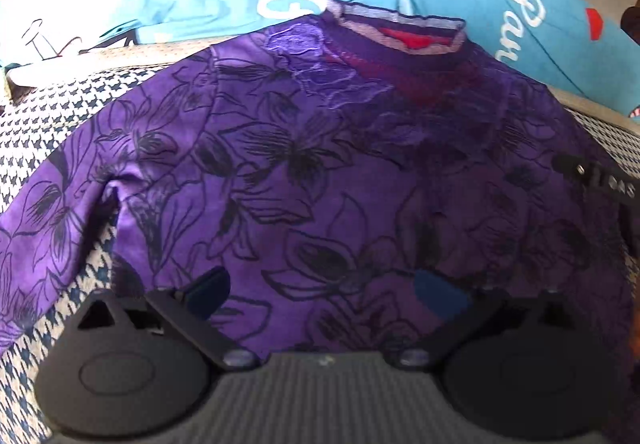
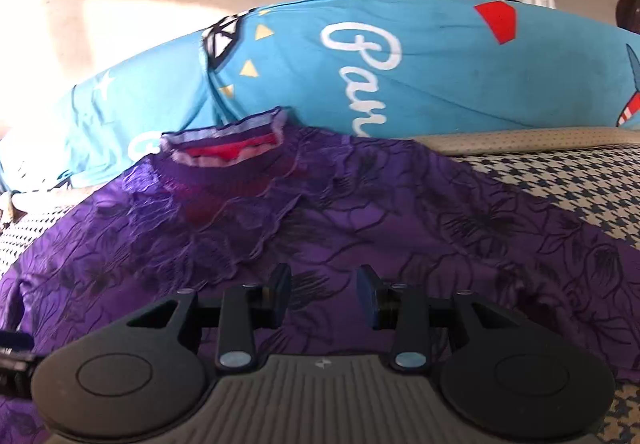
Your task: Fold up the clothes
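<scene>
1. Bed surface: covered in a blue-and-white houndstooth fabric. It bears everything listed below.
2. Blue pillows: two, printed with white script, yellow triangles and a red shape. They lie along the far edge of the bed, behind the garment.
3. Purple top: a garment with a dark floral outline print, spread flat on the houndstooth surface with its front upward. Its collar points toward the pillows and touches them; the collar opening shows a red and pale lining. One sleeve extends to the left in the left wrist view, down toward the frame edge. A lace-like panel lies below the collar.
4. Left gripper: jaws spread wide, with nothing between the blue pads. It sits over the lower middle of the garment body; whether the fingertips touch the cloth cannot be determined.
5. Right gripper: jaws partly apart with a narrow gap, and no fabric clamped between the pads. It sits over the garment body below the lace panel. Contact with the cloth cannot be determined. Part of this gripper also appears at the right edge of the left wrist view.
</scene>
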